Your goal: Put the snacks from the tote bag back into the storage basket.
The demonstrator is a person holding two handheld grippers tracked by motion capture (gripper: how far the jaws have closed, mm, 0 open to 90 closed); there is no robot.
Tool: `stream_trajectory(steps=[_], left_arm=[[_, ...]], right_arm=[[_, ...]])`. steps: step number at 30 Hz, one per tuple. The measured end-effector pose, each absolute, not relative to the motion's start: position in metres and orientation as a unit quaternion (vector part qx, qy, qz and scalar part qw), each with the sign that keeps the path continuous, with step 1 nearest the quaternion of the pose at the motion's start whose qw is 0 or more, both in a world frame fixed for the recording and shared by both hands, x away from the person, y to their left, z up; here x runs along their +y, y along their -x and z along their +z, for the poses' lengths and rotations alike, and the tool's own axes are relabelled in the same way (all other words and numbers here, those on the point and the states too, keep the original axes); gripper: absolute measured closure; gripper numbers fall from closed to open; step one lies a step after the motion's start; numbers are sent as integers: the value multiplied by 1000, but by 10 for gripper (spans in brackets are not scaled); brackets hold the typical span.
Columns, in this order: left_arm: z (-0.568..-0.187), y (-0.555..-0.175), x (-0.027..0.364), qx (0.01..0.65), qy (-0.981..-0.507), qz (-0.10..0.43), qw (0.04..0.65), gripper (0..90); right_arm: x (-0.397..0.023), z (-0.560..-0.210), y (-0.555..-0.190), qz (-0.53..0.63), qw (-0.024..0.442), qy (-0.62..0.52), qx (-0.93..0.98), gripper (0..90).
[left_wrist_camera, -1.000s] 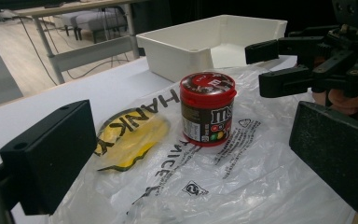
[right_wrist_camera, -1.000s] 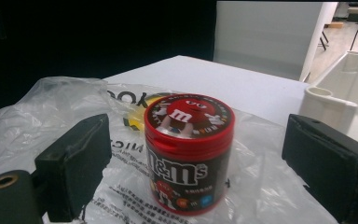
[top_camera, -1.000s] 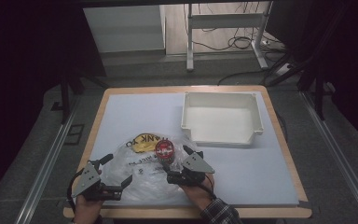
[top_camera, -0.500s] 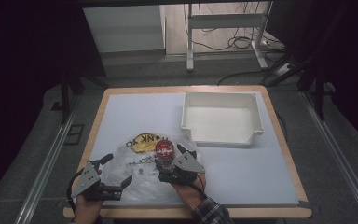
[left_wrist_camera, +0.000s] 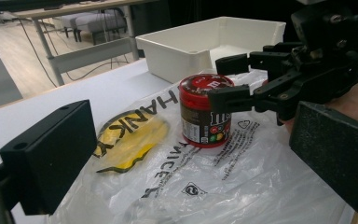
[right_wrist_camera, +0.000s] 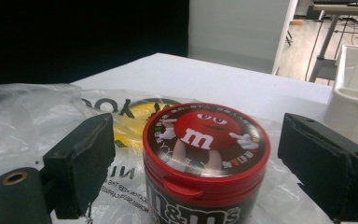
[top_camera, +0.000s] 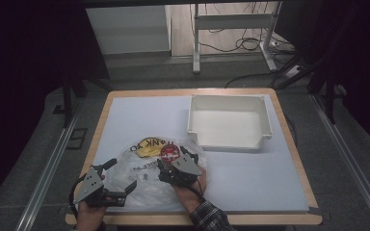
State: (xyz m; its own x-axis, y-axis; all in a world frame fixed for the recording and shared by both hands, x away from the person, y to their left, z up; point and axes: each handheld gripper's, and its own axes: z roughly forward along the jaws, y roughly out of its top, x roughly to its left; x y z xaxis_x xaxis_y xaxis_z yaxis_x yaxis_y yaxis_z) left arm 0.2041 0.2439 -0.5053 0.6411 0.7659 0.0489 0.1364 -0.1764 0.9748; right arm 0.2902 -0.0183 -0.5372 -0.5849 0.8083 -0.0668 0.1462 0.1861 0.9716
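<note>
High view: the candy jar [top_camera: 169, 153] stands upright on the plastic bag [top_camera: 139, 185] near the table's [top_camera: 250, 178] front edge. Right gripper view: the right gripper [right_wrist_camera: 193, 163] straddles it, jaws just closing, not yet touching. Left gripper view: the left gripper [left_wrist_camera: 196, 177] gapes, farther off.

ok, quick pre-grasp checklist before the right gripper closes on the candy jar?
1. Candy jar upright on the plastic bag, red lid on: ok.
2. Jar between the jaws of the right gripper: ok. The jaws have just been closing, and the pads are not on it yet.
3. Jar centred in the gap: not ok, it sits nearer one pad.
4. Left gripper open and apart from the jar: ok.
5. Bag film free of the jaws: cannot tell.
6. White bin has room inside: ok.
</note>
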Motion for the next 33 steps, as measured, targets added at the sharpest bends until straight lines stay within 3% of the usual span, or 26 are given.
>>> stream_trajectory(steps=[12,33], left_arm=[[-505,-204,244,316,-713,282,559,7],[-505,-204,244,316,-713,282,559,7]], right_arm=[[-9,-540,-296,519,331,-343,709,182],[-6,-540,-298,507,334,-346,715,260]])
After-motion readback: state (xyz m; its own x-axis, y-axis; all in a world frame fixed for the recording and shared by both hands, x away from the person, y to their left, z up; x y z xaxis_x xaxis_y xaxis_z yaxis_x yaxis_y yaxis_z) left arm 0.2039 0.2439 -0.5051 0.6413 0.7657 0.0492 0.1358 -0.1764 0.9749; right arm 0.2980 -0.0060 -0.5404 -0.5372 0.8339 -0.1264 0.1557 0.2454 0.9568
